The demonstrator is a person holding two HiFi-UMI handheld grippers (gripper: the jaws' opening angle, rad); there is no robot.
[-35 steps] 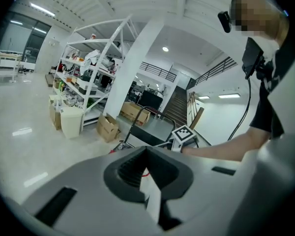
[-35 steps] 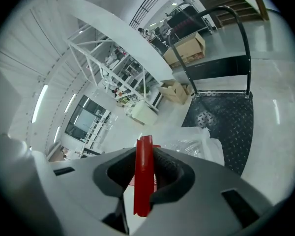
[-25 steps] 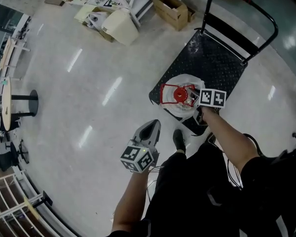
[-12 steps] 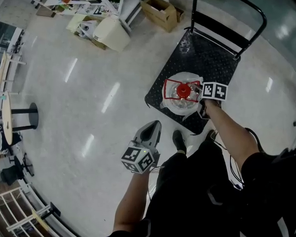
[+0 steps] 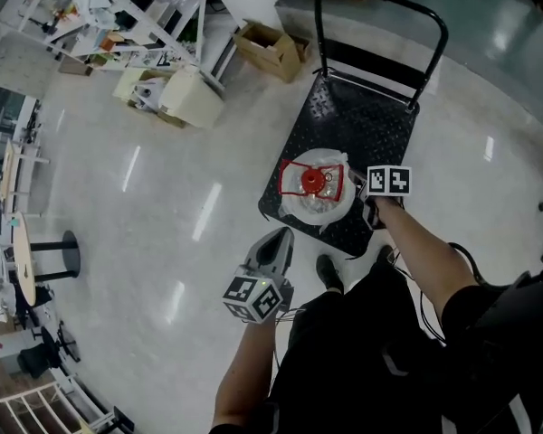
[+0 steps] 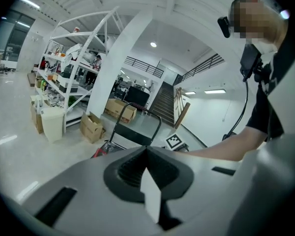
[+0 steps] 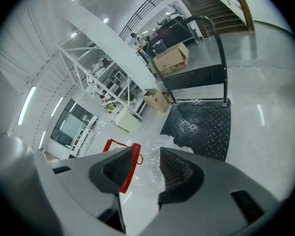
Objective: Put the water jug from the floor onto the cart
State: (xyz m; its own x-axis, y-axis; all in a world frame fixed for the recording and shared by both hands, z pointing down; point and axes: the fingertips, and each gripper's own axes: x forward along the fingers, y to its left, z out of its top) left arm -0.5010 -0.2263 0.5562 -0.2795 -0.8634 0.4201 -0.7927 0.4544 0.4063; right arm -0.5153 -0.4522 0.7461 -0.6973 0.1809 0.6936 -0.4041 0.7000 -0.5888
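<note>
Glossy pale floor (image 5: 154,242) fills the head view, with the black cart (image 5: 371,116) at upper centre and the water jug (image 5: 314,193) standing on the near end of its deck. Just right of the jug, the right gripper (image 5: 357,184) has just been opening its jaws, which stand apart with the red handle (image 7: 128,173) between them. The left gripper (image 5: 281,238), lower centre, is clenched on nothing.
</note>
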